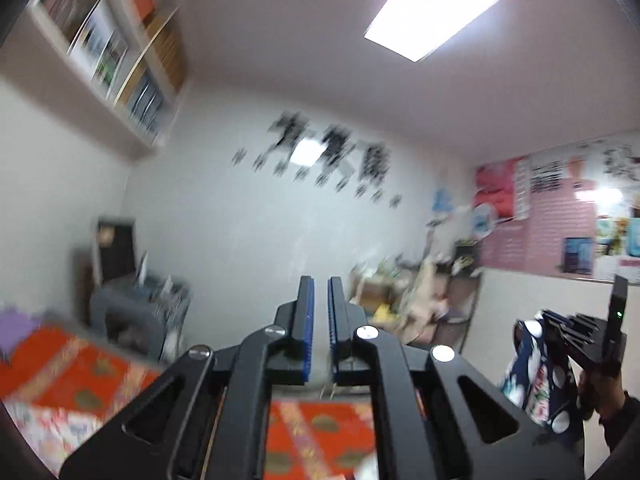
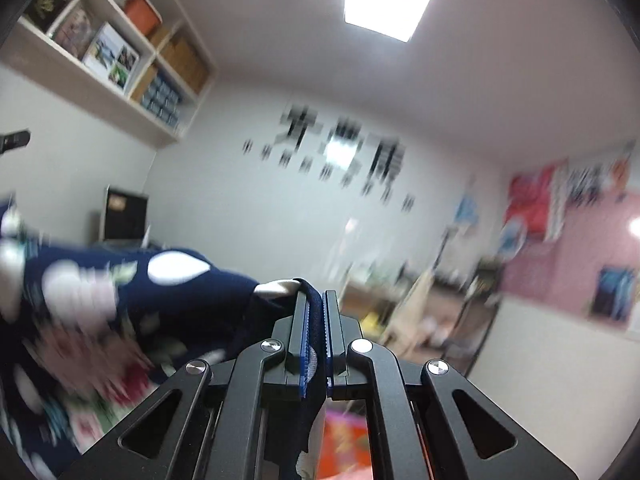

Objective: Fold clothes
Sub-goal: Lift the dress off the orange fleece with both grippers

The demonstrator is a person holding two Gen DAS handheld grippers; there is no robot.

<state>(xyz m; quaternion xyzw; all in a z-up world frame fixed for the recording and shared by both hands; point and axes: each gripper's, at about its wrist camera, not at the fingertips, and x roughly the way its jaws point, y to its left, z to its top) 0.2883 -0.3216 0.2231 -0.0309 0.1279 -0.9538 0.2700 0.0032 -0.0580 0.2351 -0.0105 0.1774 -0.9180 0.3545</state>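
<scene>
A navy garment [image 2: 100,304] with white dots and pink flowers hangs to the left of my right gripper [image 2: 318,300]. That gripper is shut on a fold of the fabric, which runs down between the blue pads [image 2: 306,332]. In the left wrist view the same garment [image 1: 536,364] hangs at the far right under the right gripper [image 1: 580,332]. My left gripper [image 1: 320,284] is raised and points at the far wall. Its jaws stand nearly closed with a narrow gap and nothing between them.
A red patterned bed cover [image 1: 80,376] lies below at the left. A grey chair [image 1: 132,312] and a dark monitor [image 1: 116,248] stand by the far wall. A cluttered shelf unit [image 1: 424,300] stands at the right. Wall shelves [image 2: 120,52] hang at the upper left.
</scene>
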